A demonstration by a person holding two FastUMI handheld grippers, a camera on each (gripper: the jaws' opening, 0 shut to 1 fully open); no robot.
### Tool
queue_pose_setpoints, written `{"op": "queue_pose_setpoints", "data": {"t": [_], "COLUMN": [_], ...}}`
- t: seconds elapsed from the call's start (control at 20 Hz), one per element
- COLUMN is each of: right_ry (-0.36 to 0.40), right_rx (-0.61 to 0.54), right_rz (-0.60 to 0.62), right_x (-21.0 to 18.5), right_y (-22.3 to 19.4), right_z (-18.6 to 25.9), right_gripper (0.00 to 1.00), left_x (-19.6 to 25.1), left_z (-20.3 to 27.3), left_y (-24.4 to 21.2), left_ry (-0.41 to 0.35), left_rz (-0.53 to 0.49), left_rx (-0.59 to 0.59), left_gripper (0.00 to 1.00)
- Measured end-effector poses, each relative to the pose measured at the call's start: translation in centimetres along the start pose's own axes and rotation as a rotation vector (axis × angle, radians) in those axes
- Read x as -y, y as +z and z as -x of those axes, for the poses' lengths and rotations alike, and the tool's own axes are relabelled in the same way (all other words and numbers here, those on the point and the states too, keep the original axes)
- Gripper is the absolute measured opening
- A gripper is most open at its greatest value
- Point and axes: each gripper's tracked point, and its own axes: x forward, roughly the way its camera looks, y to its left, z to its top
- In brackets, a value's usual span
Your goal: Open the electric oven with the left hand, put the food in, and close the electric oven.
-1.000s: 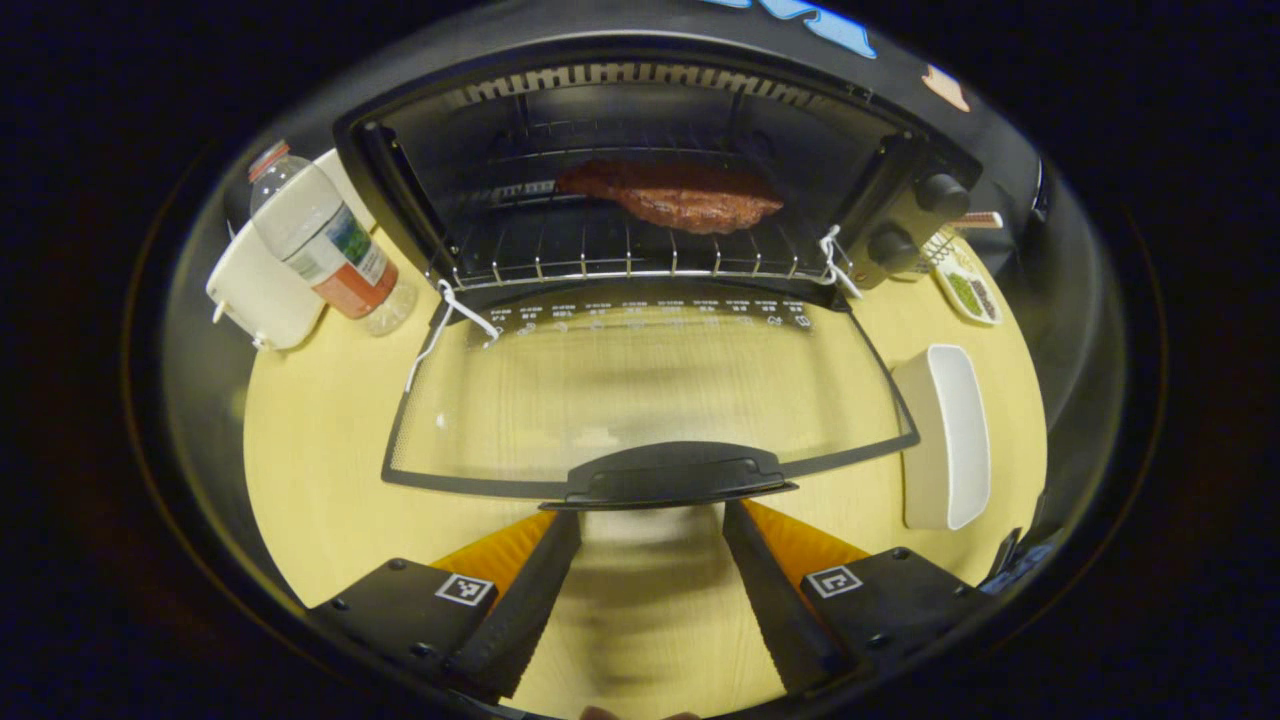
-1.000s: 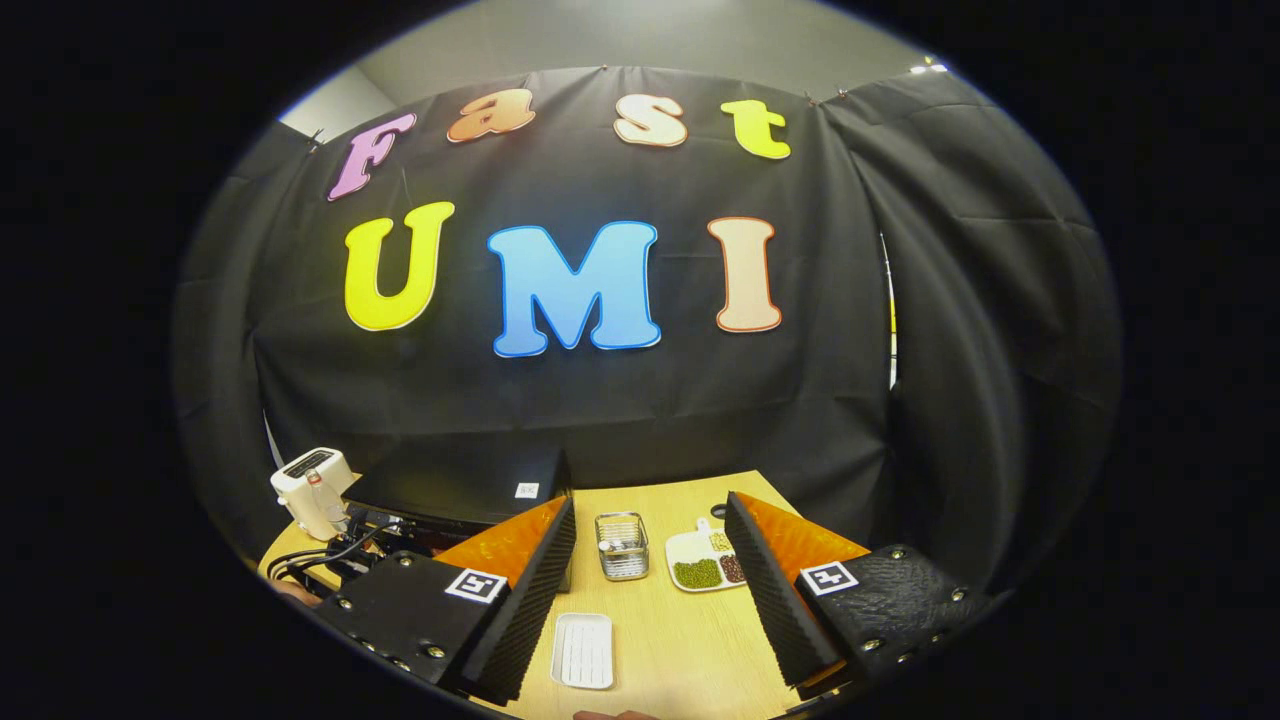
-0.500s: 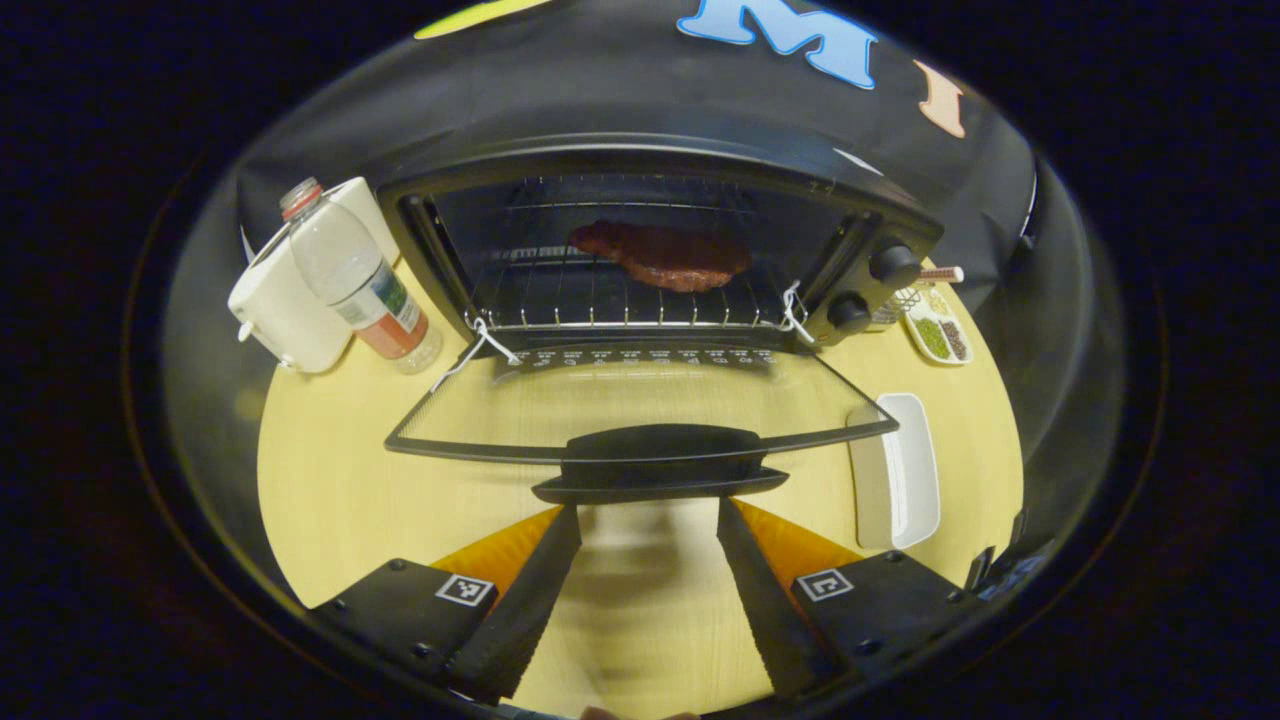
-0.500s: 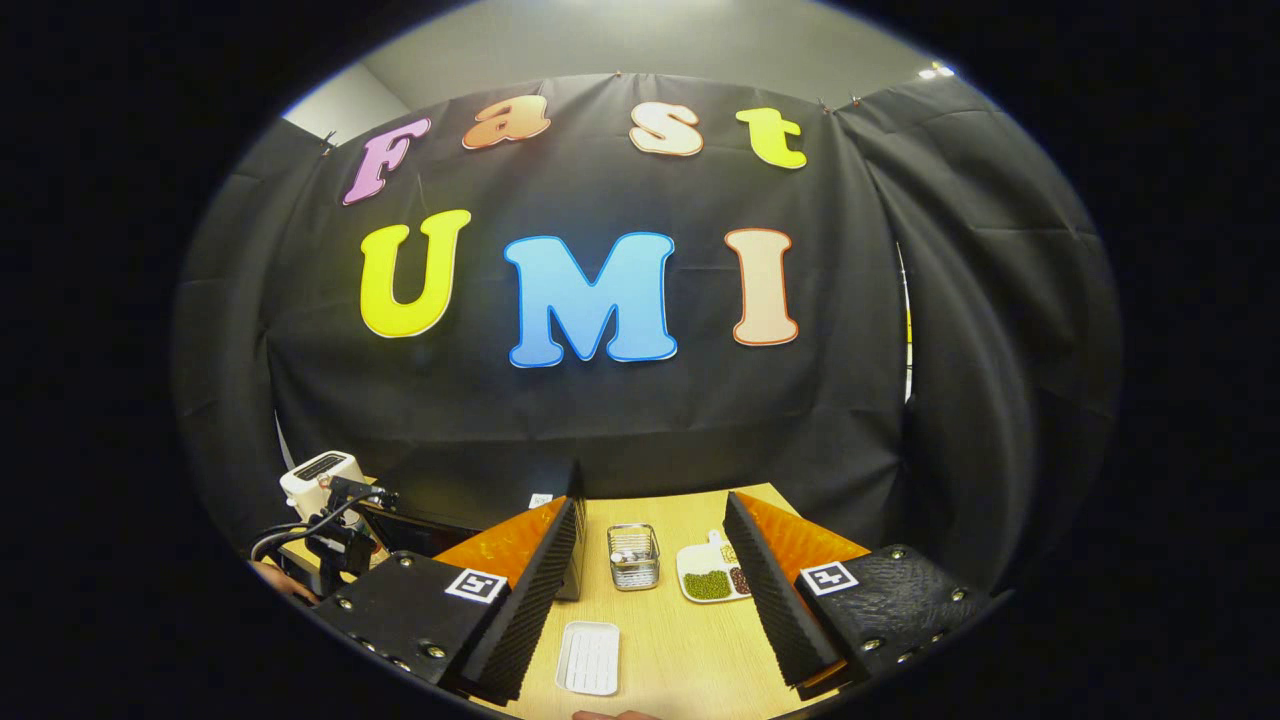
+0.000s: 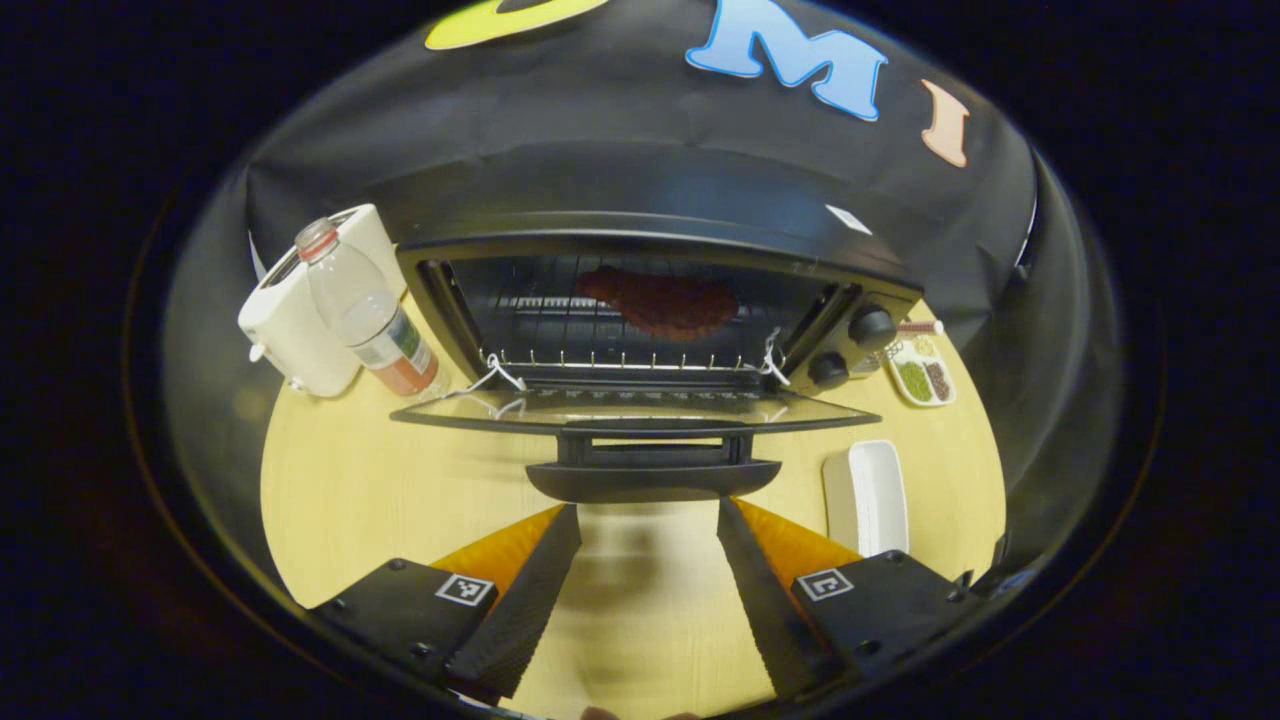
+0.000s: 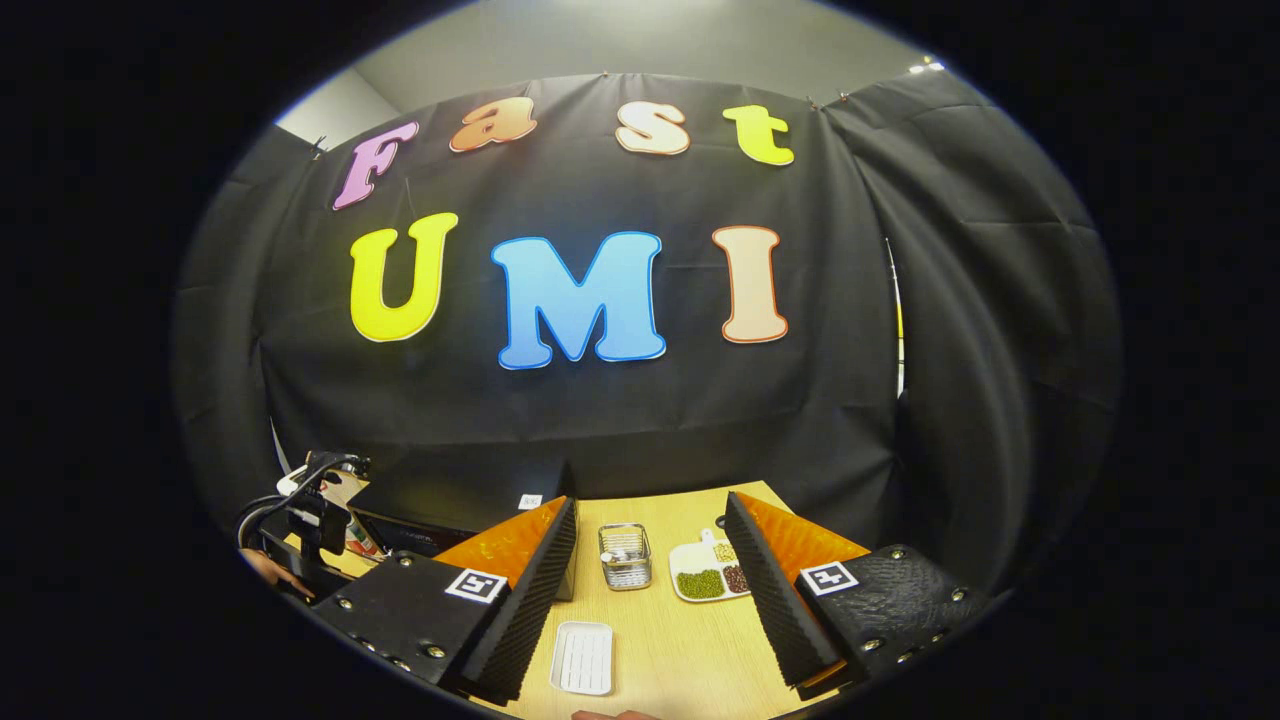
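1. I judge I am on the last step, closing. The food (image 5: 655, 300) already lies on the rack inside the oven (image 5: 650, 250), upper centre of the left gripper view.
2. The door (image 5: 630, 412) hangs open and reads nearly edge-on across the middle of the frame. Its handle (image 5: 652, 478) sits just above my left gripper (image 5: 648, 560).
3. The left fingers (image 5: 520, 600) are spread apart and hold nothing. The handle lies just beyond the tips; I cannot tell whether they touch it.
4. Next, as I see it: get under or onto the handle and swing the door up on its hinge until it shuts. The arc has to follow the hinge, or the tips could slip off.
5. My right gripper (image 6: 650, 585) idles at the bottom of the right gripper view, fingers spread, nothing between them.
6. The desk (image 5: 330, 480) is pale wood. In the left gripper view a toaster (image 5: 290, 320) and bottle (image 5: 370, 315) stand at left, touching or nearly so.
7. A white tray (image 5: 865, 495) lies at lower right, and a dish (image 5: 920, 372) of beans sits right of the oven knobs.
8. In the right gripper view a wire basket (image 6: 624, 555) stands just left of that dish. Black cloth walls the booth, with grey ceiling above.
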Motion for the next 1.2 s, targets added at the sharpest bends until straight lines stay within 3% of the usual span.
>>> {"op": "queue_pose_setpoints", "data": {"t": [0.1, 0.3, 0.5, 0.75, 0.8, 0.85, 0.95, 1.2], "right_ry": [-0.001, -0.006, 0.001, 0.04, 0.053, 0.063, 0.078, 0.152], "right_rx": [0.009, 0.008, 0.005, 0.013, 0.019, 0.025, 0.036, 0.094], "right_rz": [-0.004, 0.003, 0.0, -0.006, -0.013, -0.018, -0.017, -0.019], "right_x": [0.1, 0.6, 1.0, 1.5, 1.5, 1.5, 1.7, 0.8], "right_y": [0.4, 0.4, 0.0, 0.5, 1.0, 1.4, 2.2, 5.5], "right_z": [0.2, 0.4, 0.6, 0.2, 0.2, 0.1, 0.1, 1.2], "right_gripper": [0.91, 0.91, 0.91, 0.91, 0.91, 0.91, 0.91, 0.91], "left_x": [0.0, 0.3, 0.8, 3.7, 4.4, 5.0, 6.7, 8.9], "left_z": [0.1, 1.0, 2.9, 10.0, 12.0, 13.9, 17.9, 26.8], "left_y": [0.6, 1.8, 4.0, 8.3, 9.5, 10.5, 12.1, 13.9], "left_ry": [0.004, 0.002, 0.0, -0.03, -0.037, -0.05, -0.074, -0.014], "left_rz": [0.011, 0.015, 0.009, 0.008, 0.01, 0.007, 0.005, -0.071], "left_rx": [0.017, 0.064, 0.168, 0.374, 0.447, 0.517, 0.653, 0.863], "left_gripper": [0.97, 0.92, 0.95, 0.97, 0.91, 0.97, 0.94, 0.96]}}
